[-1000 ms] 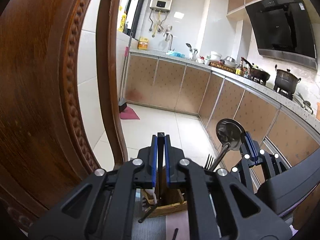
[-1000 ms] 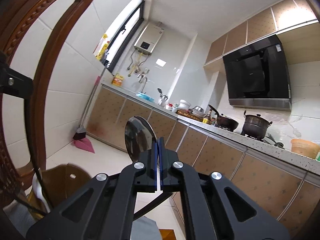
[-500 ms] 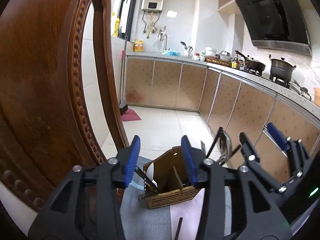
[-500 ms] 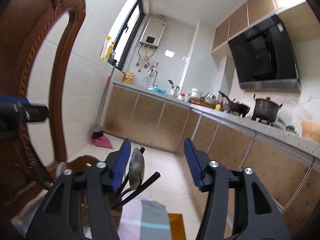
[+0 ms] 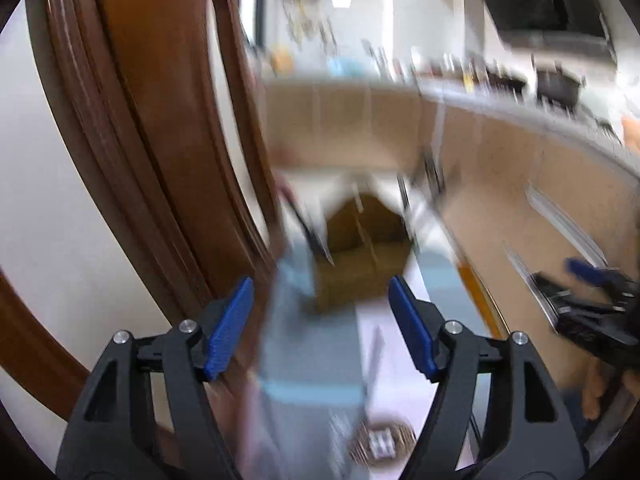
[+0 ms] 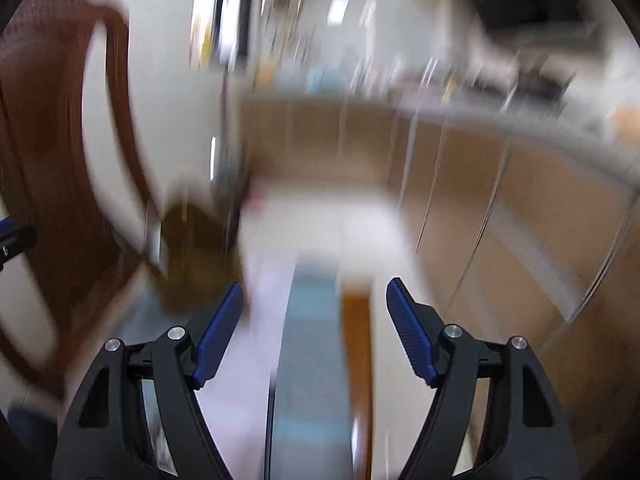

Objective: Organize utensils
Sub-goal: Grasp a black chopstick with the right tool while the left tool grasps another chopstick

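Note:
Both views are motion-blurred. A wooden utensil holder [image 5: 360,256] stands on the striped cloth [image 5: 316,360] ahead of my left gripper [image 5: 320,328], with dark and silver utensil handles sticking out of it. My left gripper is open and empty, pulled back from the holder. The holder also shows in the right wrist view [image 6: 192,256], ahead and to the left of my right gripper [image 6: 314,332], which is open and empty. My right gripper also shows in the left wrist view [image 5: 592,300] at the far right. A thin utensil [image 5: 372,364] lies on the cloth.
A carved wooden chair back [image 5: 160,160] stands close on the left. A small round woven item [image 5: 380,440] lies on the cloth near my left gripper. Kitchen cabinets [image 5: 520,184] and a counter with pots run along the right.
Both grippers, shut on utensils a second ago, opened over the holder and left the utensils in it. Both have since drawn back and tilted down, jaws wider.

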Motion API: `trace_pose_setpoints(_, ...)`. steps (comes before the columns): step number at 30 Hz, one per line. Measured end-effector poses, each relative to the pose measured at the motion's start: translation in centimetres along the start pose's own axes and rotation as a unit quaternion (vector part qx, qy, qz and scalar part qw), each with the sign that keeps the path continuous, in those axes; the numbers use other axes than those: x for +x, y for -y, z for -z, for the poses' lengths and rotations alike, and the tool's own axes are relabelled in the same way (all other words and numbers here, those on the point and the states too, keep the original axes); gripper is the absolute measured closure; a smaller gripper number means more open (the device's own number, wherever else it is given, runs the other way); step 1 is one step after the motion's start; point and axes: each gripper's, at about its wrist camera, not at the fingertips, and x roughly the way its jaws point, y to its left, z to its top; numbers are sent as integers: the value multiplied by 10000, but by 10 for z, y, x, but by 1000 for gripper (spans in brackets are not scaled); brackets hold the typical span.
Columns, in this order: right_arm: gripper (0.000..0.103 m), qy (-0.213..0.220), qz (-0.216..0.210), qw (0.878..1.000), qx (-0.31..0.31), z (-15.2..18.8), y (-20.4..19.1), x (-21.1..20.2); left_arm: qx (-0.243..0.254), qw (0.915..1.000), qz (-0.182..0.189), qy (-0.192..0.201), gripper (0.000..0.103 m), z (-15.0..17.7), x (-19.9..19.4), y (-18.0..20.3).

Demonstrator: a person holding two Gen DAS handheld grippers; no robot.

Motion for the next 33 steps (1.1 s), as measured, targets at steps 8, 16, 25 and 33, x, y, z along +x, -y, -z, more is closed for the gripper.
trace_pose_setpoints(8, 60, -2297, -841, 9691, 298, 84, -13, 86, -14, 9751, 288, -2200, 66, 110, 103, 22)
trace_pose_setpoints(16, 59, -2672, -813, 9602, -100, 105, -40, 101, 116, 9666, 124, -2555, 62, 137, 120, 24)
trace_pose_setpoints(25, 96, -2765, -1099, 9543, 292, 109, -35, 118, -110, 9608, 200, -2763, 96, 148, 98, 13)
trace_pose_setpoints(33, 83, -2822, -1172, 9521, 104, 101, -38, 122, 1, 9562, 503, -2885, 88, 153, 74, 13)
